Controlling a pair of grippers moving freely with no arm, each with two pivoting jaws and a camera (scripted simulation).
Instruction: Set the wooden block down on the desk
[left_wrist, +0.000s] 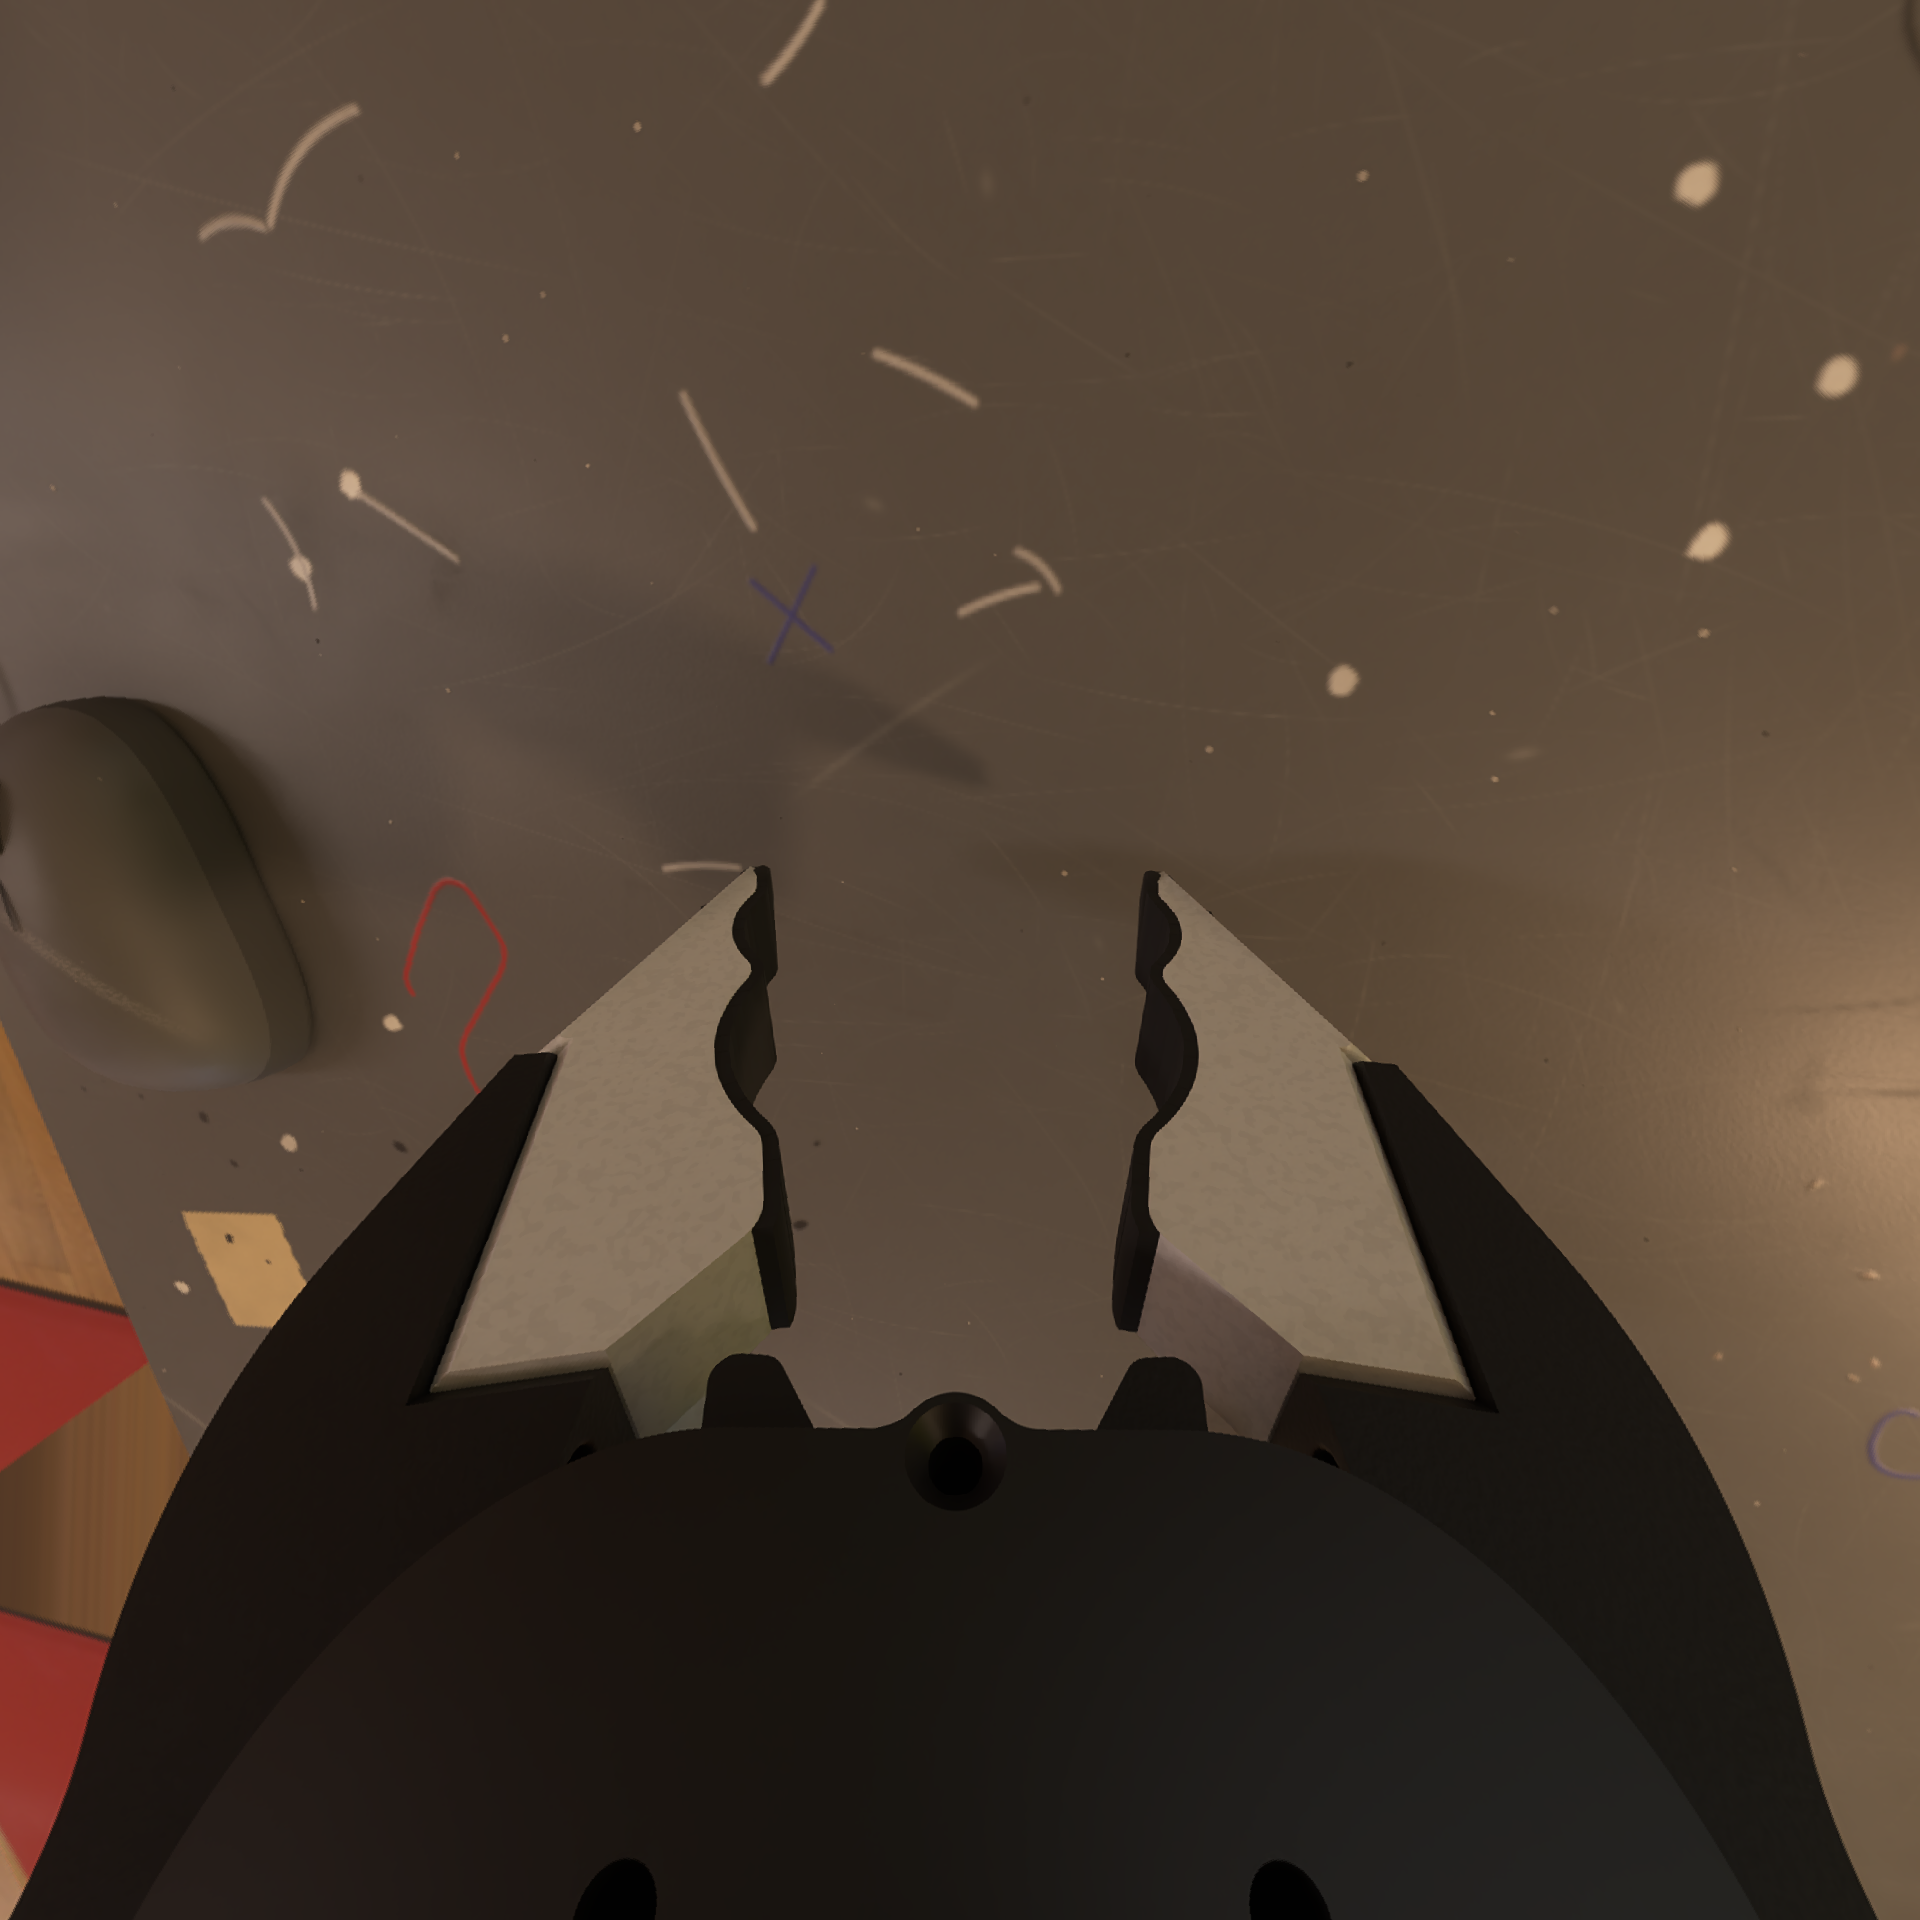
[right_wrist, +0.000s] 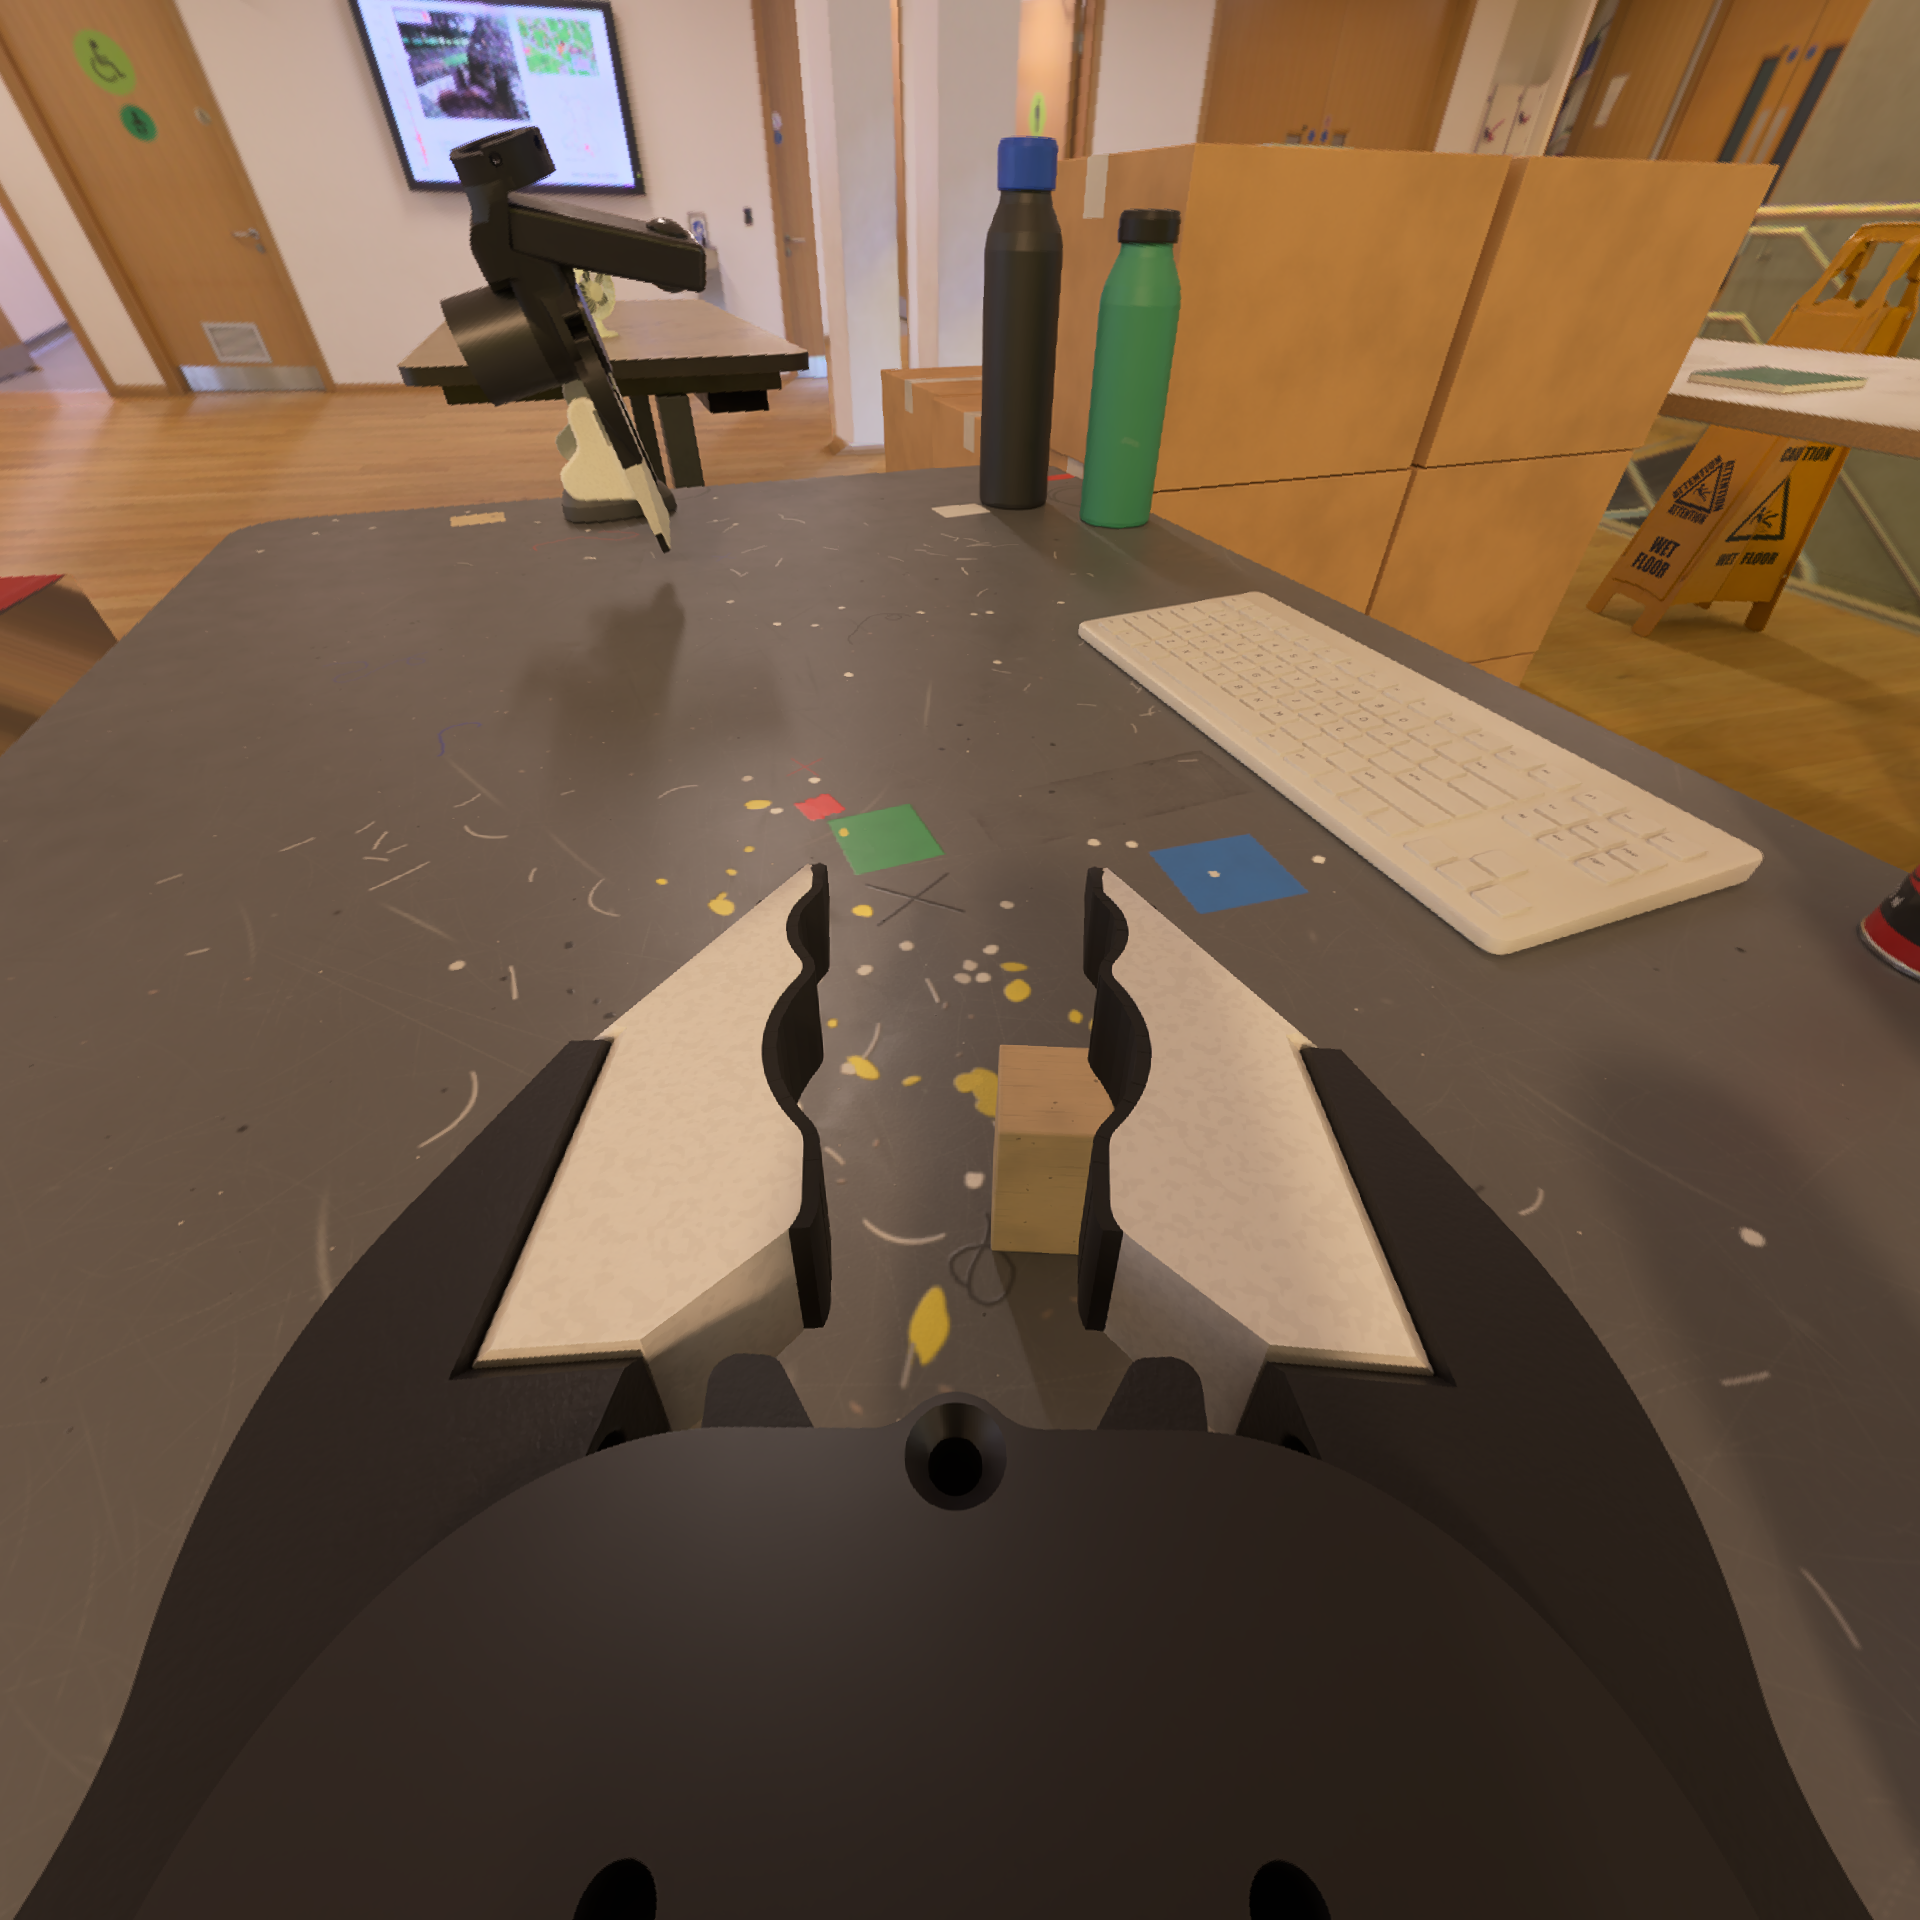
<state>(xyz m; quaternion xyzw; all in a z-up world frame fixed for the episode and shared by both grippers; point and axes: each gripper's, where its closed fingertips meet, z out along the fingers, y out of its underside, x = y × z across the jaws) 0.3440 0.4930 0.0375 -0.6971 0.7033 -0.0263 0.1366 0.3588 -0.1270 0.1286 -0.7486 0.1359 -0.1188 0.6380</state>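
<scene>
The wooden block (right_wrist: 1042, 1148), a small pale cube, rests on the grey desk (right_wrist: 364, 935). It lies under my right gripper (right_wrist: 956, 878), and the right finger (right_wrist: 1205, 1122) hides the block's right side. The right gripper's jaws stand apart and hold nothing. My left gripper (left_wrist: 956, 878) is open and empty, pointing down at the scratched desk top (left_wrist: 1299, 499). The left gripper also shows in the right wrist view (right_wrist: 582, 343), hovering over the far left of the desk.
A white keyboard (right_wrist: 1403, 758) lies at the right. A black bottle (right_wrist: 1021, 332) and a green bottle (right_wrist: 1132, 384) stand at the far edge before cardboard boxes (right_wrist: 1403, 312). A grey mouse (left_wrist: 145, 894) lies left of the left gripper. Green (right_wrist: 886, 837) and blue (right_wrist: 1226, 873) squares mark the desk.
</scene>
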